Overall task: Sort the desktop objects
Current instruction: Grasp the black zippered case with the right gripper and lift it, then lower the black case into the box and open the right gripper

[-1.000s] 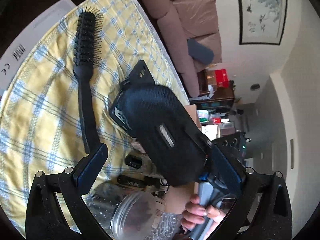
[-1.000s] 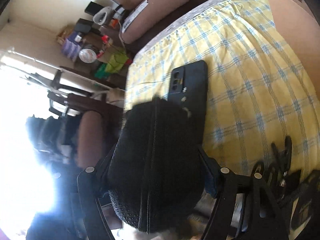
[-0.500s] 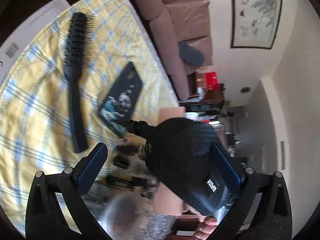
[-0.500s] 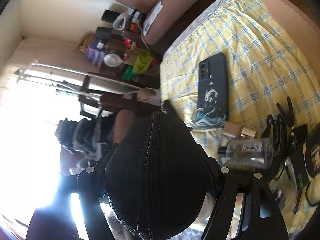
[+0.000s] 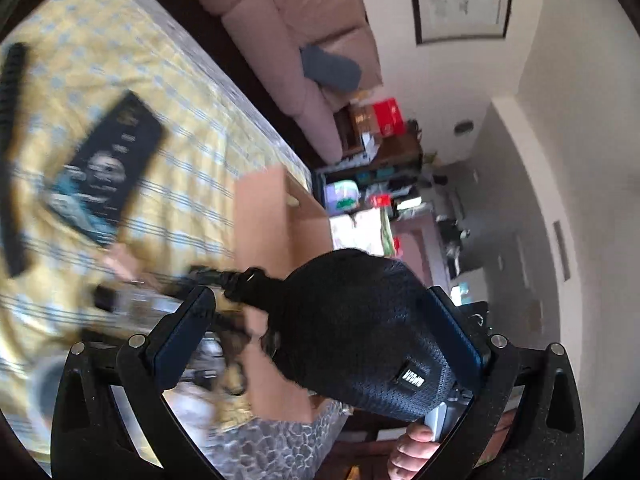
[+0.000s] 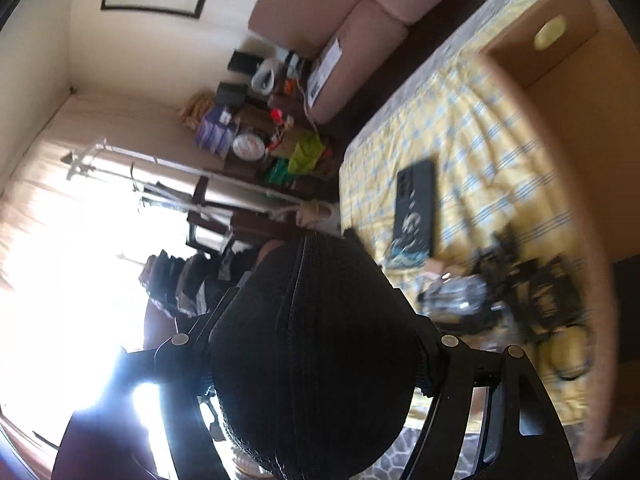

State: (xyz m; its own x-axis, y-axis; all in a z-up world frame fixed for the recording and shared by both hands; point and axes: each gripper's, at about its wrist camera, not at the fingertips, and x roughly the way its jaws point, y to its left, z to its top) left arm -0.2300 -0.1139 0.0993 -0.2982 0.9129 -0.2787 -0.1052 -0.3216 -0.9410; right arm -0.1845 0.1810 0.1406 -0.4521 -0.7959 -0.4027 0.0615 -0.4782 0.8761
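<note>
On the far left of the left wrist view a dark hairbrush [image 5: 10,152] is lying at the edge of the yellow checked cloth [image 5: 180,92], with a phone in a dark printed case [image 5: 108,172] just to its right and a blurred clutter of small items [image 5: 132,300] nearer the camera. Further right, a cardboard box [image 5: 280,216] is standing open on the cloth. The left gripper [image 5: 316,340] is standing with its jaws released, nothing pressed between them: its left pad is bare, and its right pad is lying beside the black mesh zip pouch [image 5: 360,332] without visibly clamping it. In the right wrist view the right gripper [image 6: 312,360] is clenching that pouch [image 6: 312,352] across its width, zip seam facing the camera, and is holding it in the air above the near edge of the table. The step in hand looks like carrying the pouch toward the box [image 6: 560,60], seen here at the far right. The next move probably calls for swinging the pouch over the box's opening, clearing the near wall, and only then letting the jaws part; the left gripper would do well to keep out of the path.
</note>
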